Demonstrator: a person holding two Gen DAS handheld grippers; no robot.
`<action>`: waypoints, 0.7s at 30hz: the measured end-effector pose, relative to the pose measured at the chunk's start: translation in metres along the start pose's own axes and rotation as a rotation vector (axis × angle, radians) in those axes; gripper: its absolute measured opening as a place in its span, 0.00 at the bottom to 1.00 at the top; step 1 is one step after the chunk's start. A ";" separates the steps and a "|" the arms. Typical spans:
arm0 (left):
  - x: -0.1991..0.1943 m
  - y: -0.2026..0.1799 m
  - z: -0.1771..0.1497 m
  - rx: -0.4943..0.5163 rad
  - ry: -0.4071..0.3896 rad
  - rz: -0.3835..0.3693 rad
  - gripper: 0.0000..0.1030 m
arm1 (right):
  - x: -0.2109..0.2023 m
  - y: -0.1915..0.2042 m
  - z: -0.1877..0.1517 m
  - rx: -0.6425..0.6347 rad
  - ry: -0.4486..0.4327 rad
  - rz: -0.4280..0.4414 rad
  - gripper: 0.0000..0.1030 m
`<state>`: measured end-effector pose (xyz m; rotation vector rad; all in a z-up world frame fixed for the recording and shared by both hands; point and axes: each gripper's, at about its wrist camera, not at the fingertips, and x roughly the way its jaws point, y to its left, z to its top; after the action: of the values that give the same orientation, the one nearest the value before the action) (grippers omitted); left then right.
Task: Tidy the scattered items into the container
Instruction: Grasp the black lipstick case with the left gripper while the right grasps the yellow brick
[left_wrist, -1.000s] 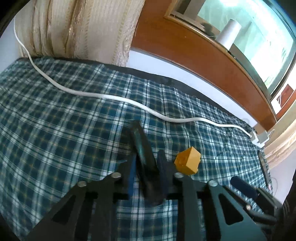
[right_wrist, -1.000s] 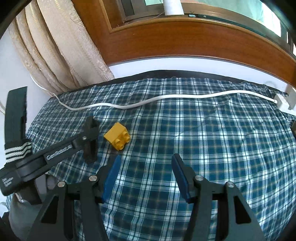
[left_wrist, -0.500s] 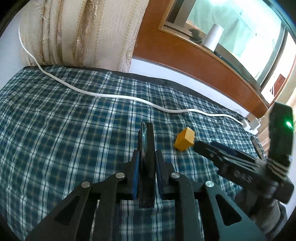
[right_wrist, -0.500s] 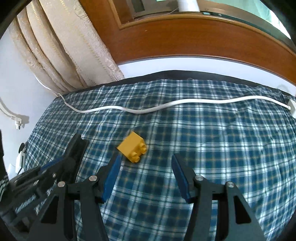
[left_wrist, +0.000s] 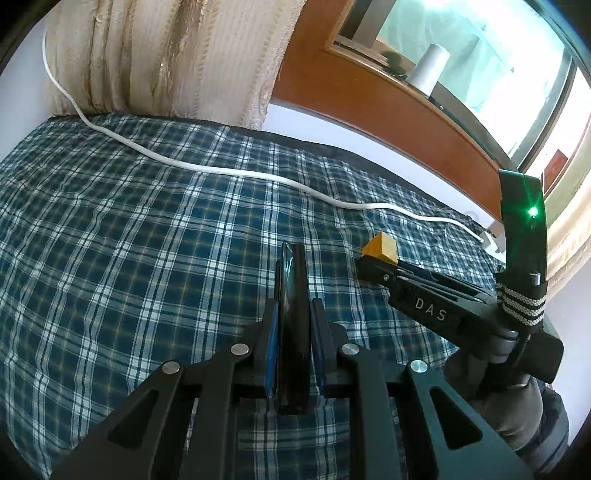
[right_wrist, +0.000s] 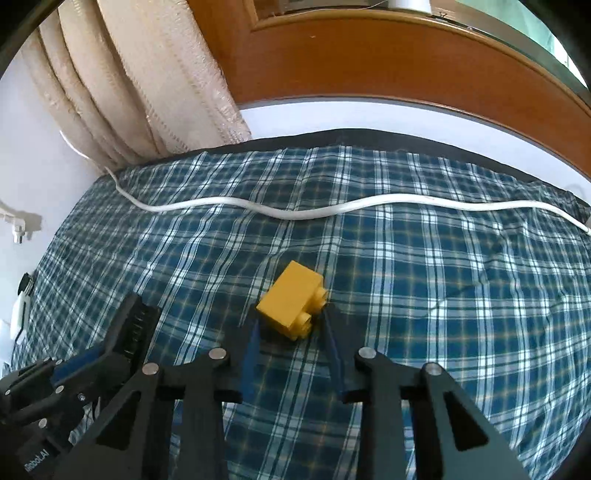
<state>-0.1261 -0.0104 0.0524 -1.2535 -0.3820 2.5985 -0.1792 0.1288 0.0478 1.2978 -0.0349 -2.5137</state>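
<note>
In the left wrist view the left gripper (left_wrist: 293, 328) was clamped tight on a flat dark object (left_wrist: 293, 295) held edge-on at lower centre, too thin and dark to identify. In the right wrist view the yellow toy brick (right_wrist: 291, 299) lay on the blue plaid cloth (right_wrist: 424, 277) at centre, at the tips of the right gripper (right_wrist: 291, 332), whose jaws had just been closing; whether the pads touched it could not be told. The white cable (right_wrist: 332, 208) ran off the right edge.
</note>
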 end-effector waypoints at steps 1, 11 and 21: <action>0.000 0.000 0.000 0.004 -0.002 0.000 0.18 | -0.001 0.000 0.000 0.001 0.000 0.003 0.33; -0.020 -0.028 -0.004 0.094 -0.061 0.003 0.18 | -0.058 -0.010 -0.011 0.022 -0.059 -0.005 0.33; -0.044 -0.069 -0.017 0.189 -0.116 -0.035 0.18 | -0.142 -0.027 -0.048 0.077 -0.111 -0.008 0.33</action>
<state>-0.0793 0.0431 0.0974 -1.0293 -0.1716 2.6140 -0.0715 0.2005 0.1279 1.1877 -0.1522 -2.6125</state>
